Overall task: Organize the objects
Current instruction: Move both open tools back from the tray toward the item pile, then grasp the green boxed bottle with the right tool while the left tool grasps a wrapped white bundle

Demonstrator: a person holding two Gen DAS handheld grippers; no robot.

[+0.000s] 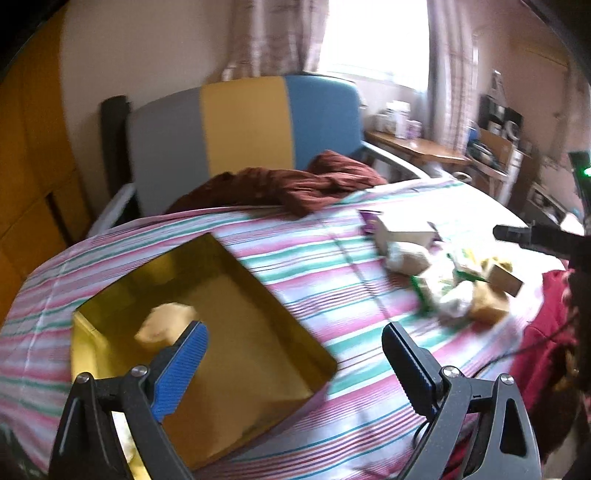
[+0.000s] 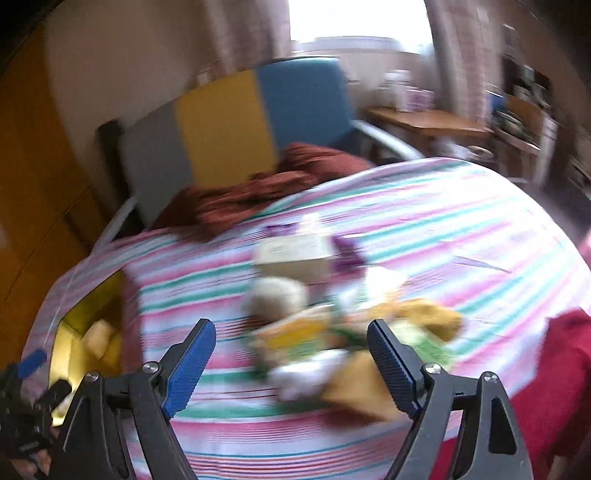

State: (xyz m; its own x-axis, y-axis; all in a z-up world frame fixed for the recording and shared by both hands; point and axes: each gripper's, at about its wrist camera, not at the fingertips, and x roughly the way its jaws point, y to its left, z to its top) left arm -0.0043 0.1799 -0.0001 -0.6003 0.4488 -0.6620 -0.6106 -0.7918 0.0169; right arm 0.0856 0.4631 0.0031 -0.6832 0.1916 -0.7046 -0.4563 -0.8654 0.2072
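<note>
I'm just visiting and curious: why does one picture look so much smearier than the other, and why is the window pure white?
Right wrist view: motion blur smears the pile of packets and striped bedsheet. Left wrist view: sharper, though the pile is still soft; the gold box reads clearly. Both views: the window is overexposed by daylight, and the fisheye lens bends the bed's edges.
</note>
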